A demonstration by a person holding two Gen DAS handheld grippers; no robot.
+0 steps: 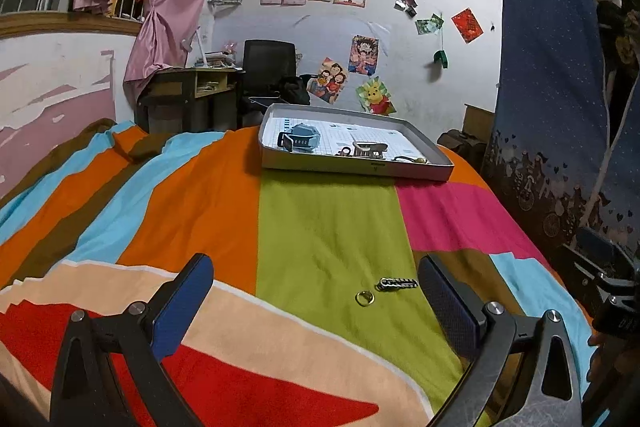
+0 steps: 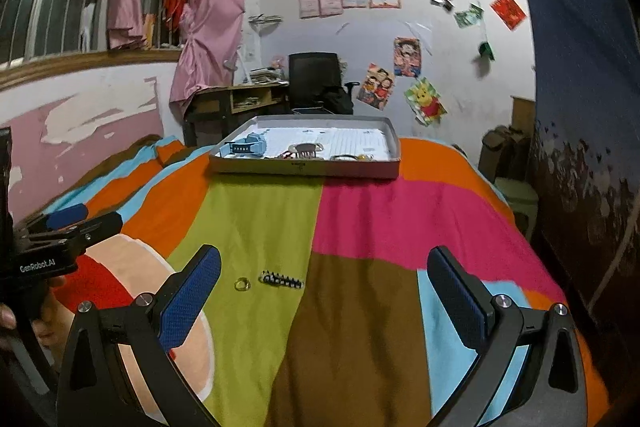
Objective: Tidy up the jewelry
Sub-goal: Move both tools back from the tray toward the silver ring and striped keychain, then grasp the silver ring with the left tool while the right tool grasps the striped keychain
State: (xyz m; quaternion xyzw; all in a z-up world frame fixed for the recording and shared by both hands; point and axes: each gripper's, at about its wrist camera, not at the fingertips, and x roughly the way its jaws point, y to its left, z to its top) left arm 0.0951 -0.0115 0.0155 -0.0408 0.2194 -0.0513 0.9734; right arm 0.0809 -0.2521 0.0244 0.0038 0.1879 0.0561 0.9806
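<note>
Jewelry is split between two places on a bed covered with a bright patchwork bedspread (image 1: 320,227) of orange, green, pink, blue and brown panels. Near the tools, on the lime-green panel, lie a small gold-coloured metal ring (image 1: 365,298) and, just beside it but apart from it, a short dark link bracelet with pale studs (image 1: 398,283). From the right wrist view the same ring (image 2: 242,283) sits to the left of the bracelet (image 2: 281,279).

Farther off, near the far edge of the bed, a shallow grey rectangular tray with a white gridded lining (image 1: 356,169) holds a pale blue wristwatch with a rubber strap (image 1: 301,140) toward its left end, a brownish hair comb or clip (image 1: 370,149) near the middle, and some smaller pieces too small to tell.

The left tool (image 1: 316,297), with black arms and blue textured pads, has its fingers spread wide and grips nothing; ring and bracelet lie on the bed between them, closer to the right-hand finger. The right tool (image 2: 324,291) is likewise wide apart and empty, with both pieces nearer its left finger.
</note>
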